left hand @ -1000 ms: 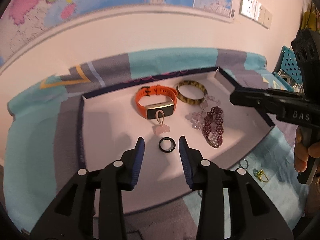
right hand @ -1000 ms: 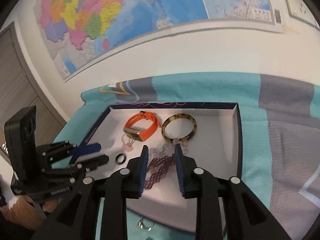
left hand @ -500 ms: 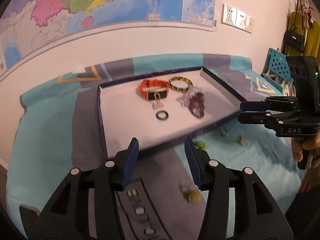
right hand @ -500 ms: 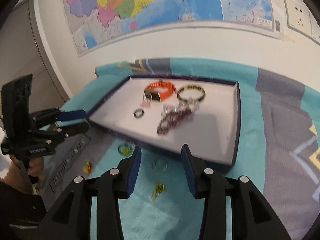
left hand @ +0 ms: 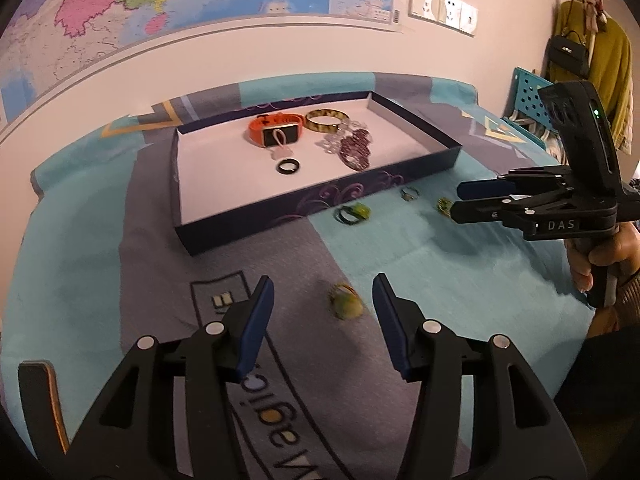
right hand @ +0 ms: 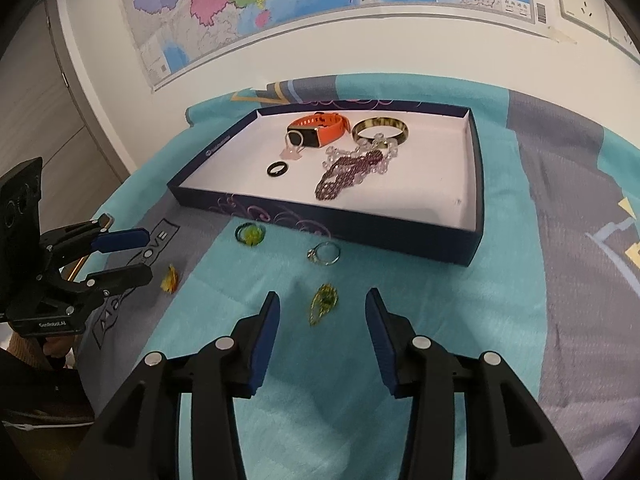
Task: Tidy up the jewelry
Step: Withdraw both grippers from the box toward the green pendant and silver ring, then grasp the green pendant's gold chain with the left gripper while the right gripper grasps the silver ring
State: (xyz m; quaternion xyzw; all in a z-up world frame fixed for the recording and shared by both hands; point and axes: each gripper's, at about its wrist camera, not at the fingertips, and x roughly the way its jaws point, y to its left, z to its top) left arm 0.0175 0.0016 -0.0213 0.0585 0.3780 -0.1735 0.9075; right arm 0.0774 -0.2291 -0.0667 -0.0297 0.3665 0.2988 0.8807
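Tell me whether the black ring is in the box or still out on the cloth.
In. The black ring lies on the white floor of the box, near the orange watch; other rings sit on the cloth outside.

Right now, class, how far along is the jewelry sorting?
Done: watch, bangle, beads and black ring lie in the tray. In hand: nothing; the left gripper and right gripper are open, each over a ring. Left: four rings on the cloth.

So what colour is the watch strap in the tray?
Orange; the watch strap shows best in the right wrist view, toward the back of the tray.
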